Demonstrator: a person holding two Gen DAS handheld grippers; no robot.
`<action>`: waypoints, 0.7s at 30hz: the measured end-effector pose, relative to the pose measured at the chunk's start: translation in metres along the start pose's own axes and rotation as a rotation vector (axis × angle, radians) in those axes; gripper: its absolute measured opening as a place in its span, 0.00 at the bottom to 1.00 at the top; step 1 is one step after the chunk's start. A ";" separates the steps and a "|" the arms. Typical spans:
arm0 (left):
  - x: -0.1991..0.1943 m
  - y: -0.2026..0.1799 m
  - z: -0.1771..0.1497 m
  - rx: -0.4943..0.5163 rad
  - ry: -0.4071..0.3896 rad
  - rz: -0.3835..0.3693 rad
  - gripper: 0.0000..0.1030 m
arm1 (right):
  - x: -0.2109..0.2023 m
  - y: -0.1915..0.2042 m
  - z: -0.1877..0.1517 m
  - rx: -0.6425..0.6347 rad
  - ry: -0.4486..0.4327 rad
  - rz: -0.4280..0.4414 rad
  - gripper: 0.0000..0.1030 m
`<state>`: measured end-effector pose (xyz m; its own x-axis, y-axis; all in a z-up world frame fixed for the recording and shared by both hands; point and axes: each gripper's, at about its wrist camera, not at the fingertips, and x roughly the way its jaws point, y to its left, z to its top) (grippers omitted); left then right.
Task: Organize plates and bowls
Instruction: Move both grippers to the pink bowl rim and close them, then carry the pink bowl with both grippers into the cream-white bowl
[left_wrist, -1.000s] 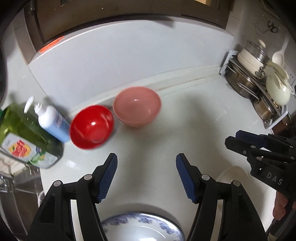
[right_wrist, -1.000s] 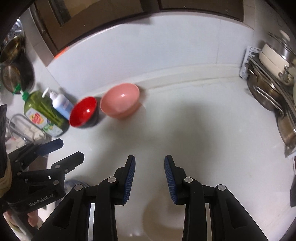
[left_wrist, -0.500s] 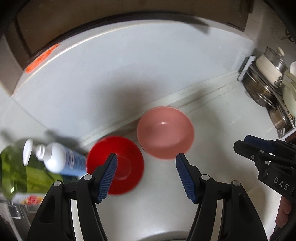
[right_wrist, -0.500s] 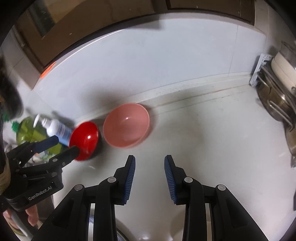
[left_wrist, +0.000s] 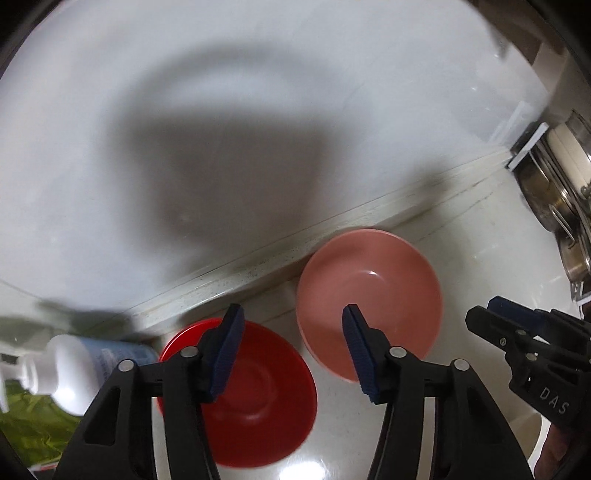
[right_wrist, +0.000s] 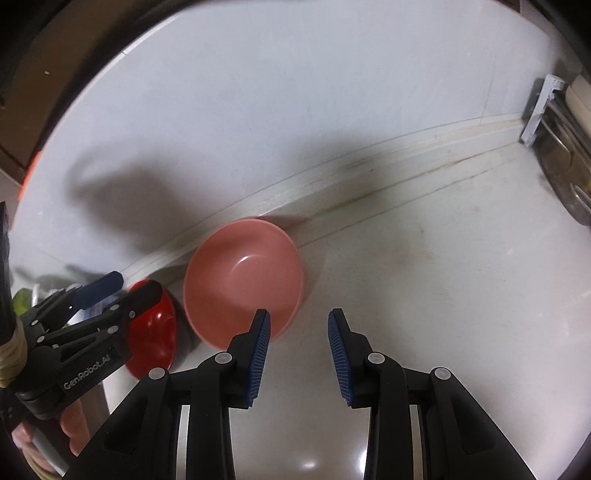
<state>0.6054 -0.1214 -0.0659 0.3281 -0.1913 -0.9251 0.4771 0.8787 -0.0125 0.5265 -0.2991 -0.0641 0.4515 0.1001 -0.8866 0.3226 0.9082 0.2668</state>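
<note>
A pink bowl (left_wrist: 369, 295) stands upright on the white counter by the back wall; it also shows in the right wrist view (right_wrist: 242, 288). A red bowl (left_wrist: 255, 395) sits just left of it, touching or nearly so, and shows in the right wrist view (right_wrist: 155, 332). My left gripper (left_wrist: 291, 343) is open and empty, hovering over the gap between the two bowls. My right gripper (right_wrist: 299, 343) is open and empty, just right of the pink bowl's near rim. The left gripper (right_wrist: 122, 288) shows in the right wrist view above the red bowl.
A white pump bottle (left_wrist: 74, 365) and a green detergent bottle (left_wrist: 26, 421) stand left of the red bowl. A rack with steel pots (left_wrist: 554, 192) is at the right; it also shows in the right wrist view (right_wrist: 561, 147). The back wall (left_wrist: 258, 129) is close behind the bowls.
Both grippers have moved forward toward the bowls, which now look larger and nearer. The blue-patterned plate seen earlier below the left gripper has left the view.
</note>
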 end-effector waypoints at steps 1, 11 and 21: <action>0.005 0.000 0.001 -0.003 0.003 -0.006 0.50 | 0.004 0.001 0.001 -0.002 0.002 -0.003 0.33; 0.047 -0.003 0.013 -0.005 0.058 -0.011 0.30 | 0.038 -0.003 0.010 0.029 0.042 -0.012 0.33; 0.064 -0.014 0.016 -0.009 0.090 -0.028 0.11 | 0.064 -0.004 0.014 0.049 0.098 0.022 0.18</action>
<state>0.6329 -0.1525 -0.1194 0.2405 -0.1760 -0.9546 0.4773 0.8777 -0.0415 0.5654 -0.3017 -0.1163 0.3762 0.1608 -0.9125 0.3550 0.8847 0.3022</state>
